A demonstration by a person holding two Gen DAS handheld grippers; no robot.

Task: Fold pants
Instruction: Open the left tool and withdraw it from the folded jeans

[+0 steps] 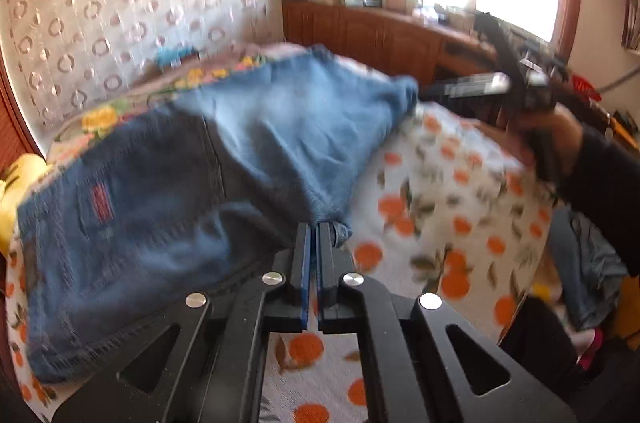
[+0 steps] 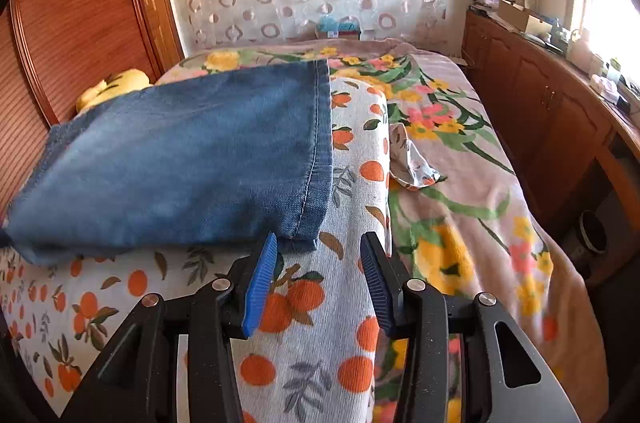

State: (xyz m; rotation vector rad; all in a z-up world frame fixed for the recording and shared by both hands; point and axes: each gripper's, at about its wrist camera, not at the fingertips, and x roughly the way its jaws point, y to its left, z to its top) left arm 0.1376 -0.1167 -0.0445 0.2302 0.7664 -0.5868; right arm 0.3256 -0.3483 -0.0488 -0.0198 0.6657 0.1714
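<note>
Blue denim pants [image 1: 180, 179] lie on a bed covered by an orange-print cloth [image 1: 440, 183]. In the left wrist view my left gripper [image 1: 314, 227] is shut on the near hem corner of a pant leg and holds it lifted. The right gripper [image 1: 480, 85] shows there at the far hem corner, blurred. In the right wrist view the folded pants [image 2: 180, 155] lie flat with the hem edge to the right. My right gripper [image 2: 318, 243] is open, its blue-padded fingers [image 2: 262, 279] just past the hem corner, holding nothing.
A floral blanket [image 2: 460, 183] covers the bed's right side. A small crumpled cloth [image 2: 412, 159] lies on it. A yellow soft toy [image 2: 116, 85] sits by the wooden headboard [image 2: 72, 15]. A wooden cabinet [image 2: 540, 111] with clutter runs along the right under a bright window.
</note>
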